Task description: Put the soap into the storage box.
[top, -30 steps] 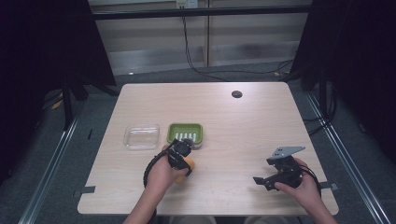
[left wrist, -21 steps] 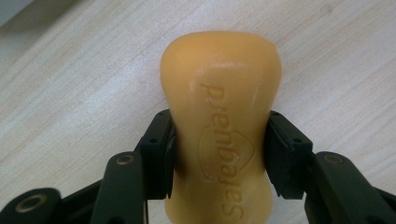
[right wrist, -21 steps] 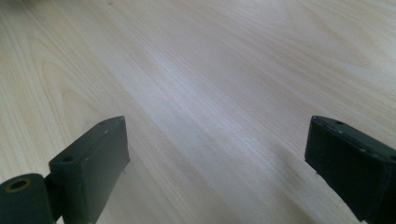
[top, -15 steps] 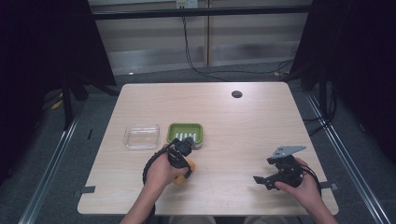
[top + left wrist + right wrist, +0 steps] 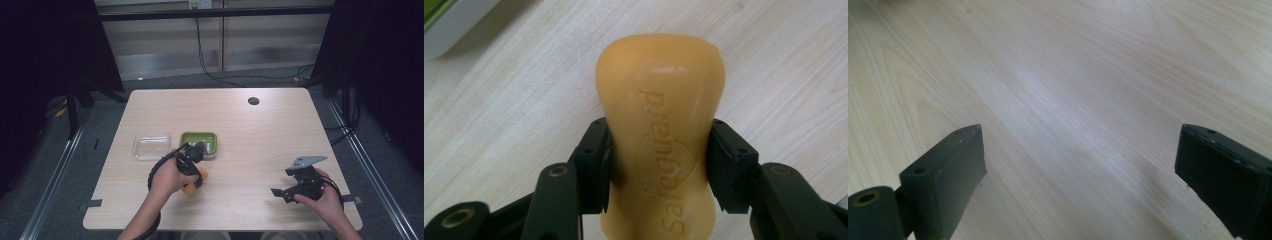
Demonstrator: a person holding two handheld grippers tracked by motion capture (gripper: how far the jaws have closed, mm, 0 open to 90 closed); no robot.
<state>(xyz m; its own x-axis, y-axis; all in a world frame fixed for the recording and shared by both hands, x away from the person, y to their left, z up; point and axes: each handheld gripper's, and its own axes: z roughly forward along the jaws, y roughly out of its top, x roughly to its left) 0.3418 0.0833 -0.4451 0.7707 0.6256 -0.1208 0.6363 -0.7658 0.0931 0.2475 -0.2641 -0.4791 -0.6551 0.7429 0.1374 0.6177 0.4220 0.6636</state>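
The left gripper has its jaws clamped across the soap, long axis pointing away, just before the green tray; right jaws apart.

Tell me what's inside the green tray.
The green tray holds a few small pale items, too small to identify. The left gripper covers its near edge, hiding whatever lies there.

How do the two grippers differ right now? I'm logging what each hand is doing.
The left gripper is shut on the orange soap bar; the right gripper is wide open over bare table. The left sits by the green tray, the right near the table's right edge. Both have black jaws.
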